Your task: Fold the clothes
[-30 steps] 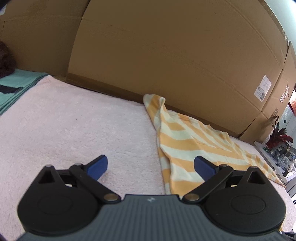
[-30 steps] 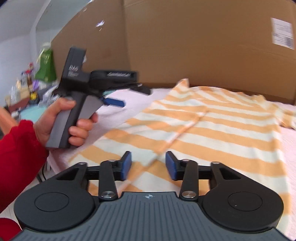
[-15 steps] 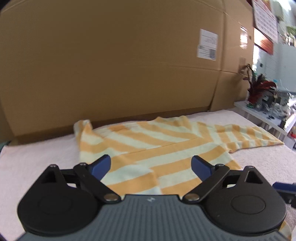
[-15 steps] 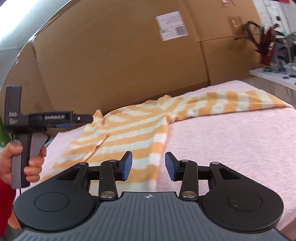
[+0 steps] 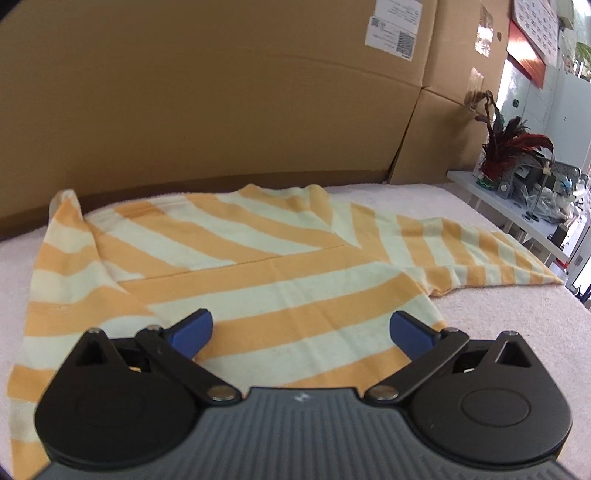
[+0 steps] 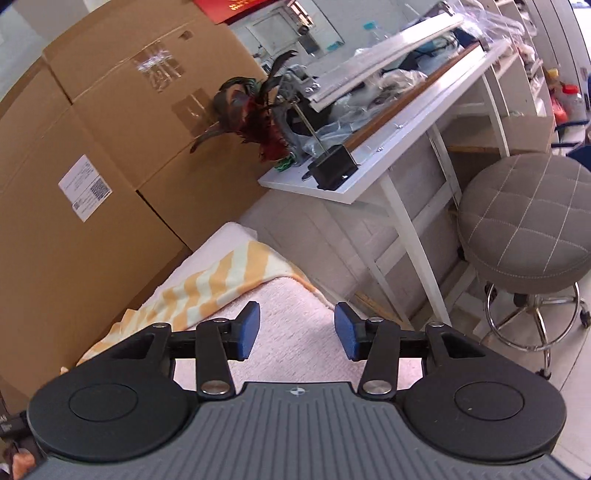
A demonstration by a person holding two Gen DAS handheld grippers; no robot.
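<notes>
1. Where our left gripper [image 5: 300, 328] hangs over the near edge of the pink towelled surface [image 5: 491, 325], its blue fingers [image 5: 192, 330] stand wide apart and hold nothing.
2. Beneath and ahead of them we see the orange-and-cream striped shirt [image 5: 258, 266] lying on the surface, reaching from the left edge toward the back edge, one side folded over the body along a straight crease.
3. Its right sleeve [image 5: 476, 254] stretches flat toward the right edge.
4. Along the back edge we see cardboard boxes [image 5: 221, 92] standing upright, one bearing a white label [image 5: 393, 31].
5. Our right gripper [image 6: 295, 332] points over the surface's right end, its fingers [image 6: 248, 330] moderately apart and empty above bare pink towelling [image 6: 295, 317].
6. To its left the sleeve's end [image 6: 229, 277] lies on the far right corner, close to the boxes.
7. Beyond the right edge we see a white side table [image 6: 373, 184] carrying a red feathery plant [image 6: 258, 118], and a grey padded stool [image 6: 528, 225] on the floor.
</notes>
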